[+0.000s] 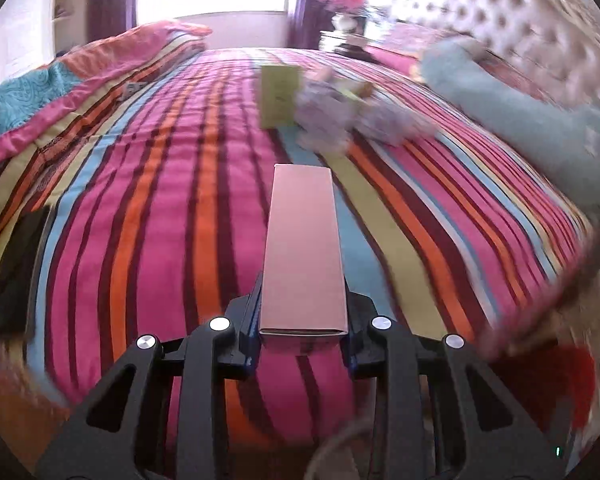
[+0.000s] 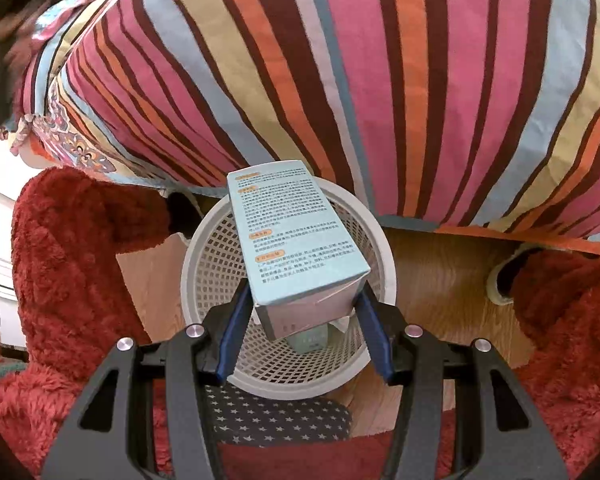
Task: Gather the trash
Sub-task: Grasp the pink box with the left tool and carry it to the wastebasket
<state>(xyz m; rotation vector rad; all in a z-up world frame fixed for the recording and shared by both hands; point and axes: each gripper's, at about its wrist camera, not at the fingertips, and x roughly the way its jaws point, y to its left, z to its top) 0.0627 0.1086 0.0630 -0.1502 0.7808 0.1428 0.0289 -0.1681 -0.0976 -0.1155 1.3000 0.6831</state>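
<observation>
Pale crumpled heap (image 1: 352, 116) on bed blurred, kind unclear; green card (image 1: 280, 96) print unreadable; item (image 2: 310, 338) in basket (image 2: 216, 264) mostly hidden behind blue box (image 2: 296, 236).

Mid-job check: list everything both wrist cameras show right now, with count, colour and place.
pink box: one, pinkish, held over the bed
blue box: one, pale blue with print, held above the basket
basket: one, white mesh, on the floor beside the bed
bedspread: one, striped, covering the bed
green card: one, far on the bed
crumpled wrappers: blurred heap, pale, beside the card
left gripper: shut on the pink box
right gripper: shut on the blue box
</observation>
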